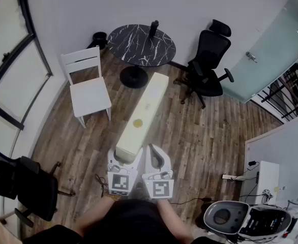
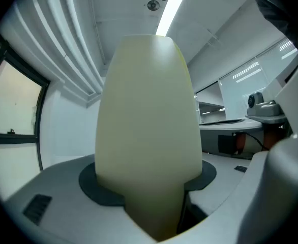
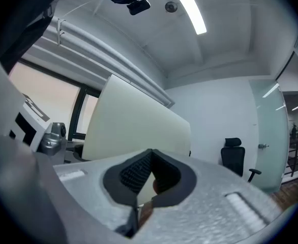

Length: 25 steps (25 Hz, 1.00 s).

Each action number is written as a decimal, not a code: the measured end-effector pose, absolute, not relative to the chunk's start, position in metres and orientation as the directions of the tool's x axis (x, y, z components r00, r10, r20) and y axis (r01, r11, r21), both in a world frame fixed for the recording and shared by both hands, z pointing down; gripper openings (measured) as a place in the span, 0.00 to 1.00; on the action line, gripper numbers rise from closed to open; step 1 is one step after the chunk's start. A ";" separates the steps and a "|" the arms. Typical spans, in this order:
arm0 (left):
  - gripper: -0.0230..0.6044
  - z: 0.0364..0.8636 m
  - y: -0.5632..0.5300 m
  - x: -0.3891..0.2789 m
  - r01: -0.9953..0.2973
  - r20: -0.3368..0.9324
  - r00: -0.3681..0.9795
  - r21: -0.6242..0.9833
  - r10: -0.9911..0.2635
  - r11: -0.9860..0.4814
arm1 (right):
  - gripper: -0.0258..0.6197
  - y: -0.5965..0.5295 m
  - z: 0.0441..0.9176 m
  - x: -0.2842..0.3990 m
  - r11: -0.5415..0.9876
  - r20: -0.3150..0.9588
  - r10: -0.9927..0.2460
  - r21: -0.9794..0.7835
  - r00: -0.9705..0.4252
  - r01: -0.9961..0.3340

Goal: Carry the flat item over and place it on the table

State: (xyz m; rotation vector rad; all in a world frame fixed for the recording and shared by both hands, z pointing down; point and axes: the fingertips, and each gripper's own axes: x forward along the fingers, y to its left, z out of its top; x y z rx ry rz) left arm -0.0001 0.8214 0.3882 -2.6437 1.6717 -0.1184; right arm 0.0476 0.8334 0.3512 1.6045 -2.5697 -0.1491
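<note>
One round black table (image 1: 139, 50) with white veining is the target, and its top carries no board yet. A long cream board (image 1: 144, 111), the flat thing to be delivered, is off the floor and roughly level, pointing at the table. Its far end is close to the table's near edge but not over the top. So the carry looks well advanced, and what seems left is closing the last gap, lifting the board over the rim and laying it flat. A black office chair (image 1: 210, 60) stands just right of the table and a white chair (image 1: 88, 93) just left of it, on the near side, so the lane between them is narrow. The left gripper (image 1: 122, 168), on the side of the board farthest from the table, is clamped on the board's near end, its jaws held wide by the board's thickness. The right gripper (image 1: 157, 161), just beside it, has its jaws pressed together on nothing, with the board beside it. As for containers, a dark bin (image 1: 99, 37) sits on the floor left of the table against the wall, with its contents not visible. A dark bottle (image 1: 153, 28) stands upright near the table's far edge, and its fill cannot be told.
</note>
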 end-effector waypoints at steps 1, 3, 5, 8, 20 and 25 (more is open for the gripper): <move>0.50 0.389 0.816 0.001 -0.902 0.059 0.427 -0.045 -0.902 -0.430 | 0.03 0.827 0.351 0.047 0.443 0.035 -0.896 0.134 -0.443 -0.886; 0.50 0.391 0.805 0.003 -0.902 0.061 0.428 -0.037 -0.902 -0.431 | 0.04 0.815 0.350 0.049 0.450 0.024 -0.892 0.124 -0.451 -0.884; 0.50 0.393 0.793 0.008 -0.901 0.065 0.428 -0.041 -0.901 -0.431 | 0.04 0.804 0.350 0.055 0.446 0.013 -0.894 0.128 -0.449 -0.886; 0.50 0.396 0.776 0.010 -0.905 0.080 0.415 -0.063 -0.906 -0.421 | 0.04 0.789 0.352 0.062 0.440 0.004 -0.896 0.134 -0.443 -0.888; 0.50 0.404 0.692 0.045 -0.930 0.134 0.327 -0.129 -0.935 -0.344 | 0.04 0.701 0.359 0.113 0.526 -0.026 -0.849 0.029 -0.527 -0.850; 0.50 0.405 0.657 0.069 -0.940 0.139 0.295 -0.138 -0.945 -0.313 | 0.04 0.668 0.374 0.135 0.554 -0.014 -0.833 -0.003 -0.554 -0.833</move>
